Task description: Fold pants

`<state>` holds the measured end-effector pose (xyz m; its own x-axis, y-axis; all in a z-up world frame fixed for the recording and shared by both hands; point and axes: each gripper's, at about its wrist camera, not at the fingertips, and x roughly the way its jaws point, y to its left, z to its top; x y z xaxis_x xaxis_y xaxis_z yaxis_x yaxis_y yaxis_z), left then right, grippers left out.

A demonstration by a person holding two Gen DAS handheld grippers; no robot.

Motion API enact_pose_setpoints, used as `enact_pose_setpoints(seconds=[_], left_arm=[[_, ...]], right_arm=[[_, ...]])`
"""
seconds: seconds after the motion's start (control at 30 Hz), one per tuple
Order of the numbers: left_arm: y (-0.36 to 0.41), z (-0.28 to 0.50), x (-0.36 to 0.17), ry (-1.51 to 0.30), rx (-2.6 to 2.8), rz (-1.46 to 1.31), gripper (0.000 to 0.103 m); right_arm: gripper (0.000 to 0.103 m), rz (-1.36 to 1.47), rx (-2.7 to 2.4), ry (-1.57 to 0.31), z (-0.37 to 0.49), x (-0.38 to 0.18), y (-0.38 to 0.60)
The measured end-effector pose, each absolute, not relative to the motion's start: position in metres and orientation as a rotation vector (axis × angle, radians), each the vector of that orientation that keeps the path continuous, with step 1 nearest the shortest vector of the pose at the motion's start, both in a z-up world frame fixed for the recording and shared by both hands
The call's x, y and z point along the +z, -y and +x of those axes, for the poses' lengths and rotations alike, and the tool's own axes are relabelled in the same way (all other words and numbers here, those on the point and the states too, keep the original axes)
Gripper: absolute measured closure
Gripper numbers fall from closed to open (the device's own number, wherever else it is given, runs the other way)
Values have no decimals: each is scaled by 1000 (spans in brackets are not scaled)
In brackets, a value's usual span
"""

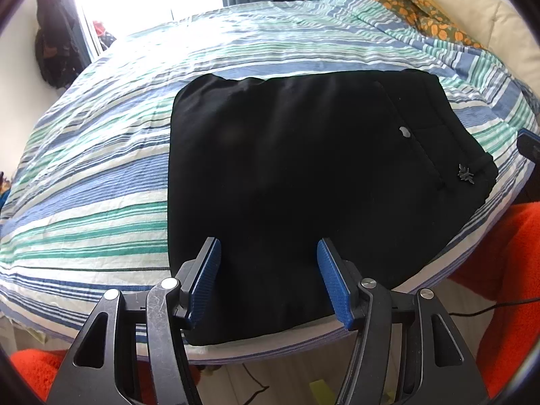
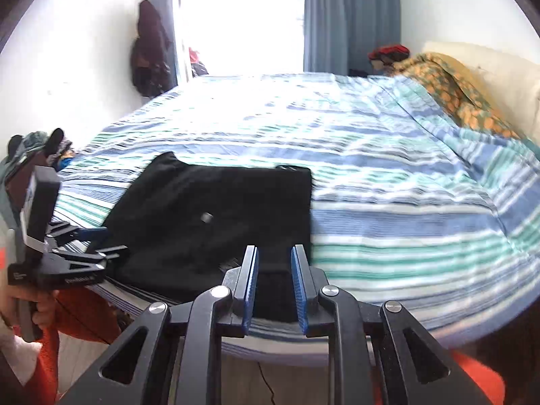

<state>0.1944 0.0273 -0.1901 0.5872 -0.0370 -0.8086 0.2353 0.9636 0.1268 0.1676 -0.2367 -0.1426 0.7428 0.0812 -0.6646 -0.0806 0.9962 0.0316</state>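
Observation:
Black pants lie folded into a compact rectangle on the striped bed, near its front edge. The waistband with a small metal button is at the right end. My left gripper is open and empty, hovering just above the near part of the pants. The pants also show in the right wrist view. My right gripper is open with a narrower gap and empty, above the pants' near right corner. The left gripper shows in the right wrist view at the pants' left edge.
The blue, green and white striped bedcover spans the whole bed. An orange patterned blanket lies at the far right by a cream headboard. Clothes hang on the left wall. Red-orange sleeves and floor with a cable lie below the bed's edge.

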Motion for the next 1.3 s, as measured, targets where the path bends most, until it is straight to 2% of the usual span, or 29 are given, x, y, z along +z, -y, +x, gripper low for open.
enact_pose_setpoints(seconds=[0.17, 1.3], left_arm=[[-27, 194, -192, -939, -164, 238, 41], [-7, 188, -200, -941, -142, 298, 40]], right_arm=[[79, -41, 115, -930, 193, -195, 227], [78, -30, 120, -938, 203, -210, 222]])
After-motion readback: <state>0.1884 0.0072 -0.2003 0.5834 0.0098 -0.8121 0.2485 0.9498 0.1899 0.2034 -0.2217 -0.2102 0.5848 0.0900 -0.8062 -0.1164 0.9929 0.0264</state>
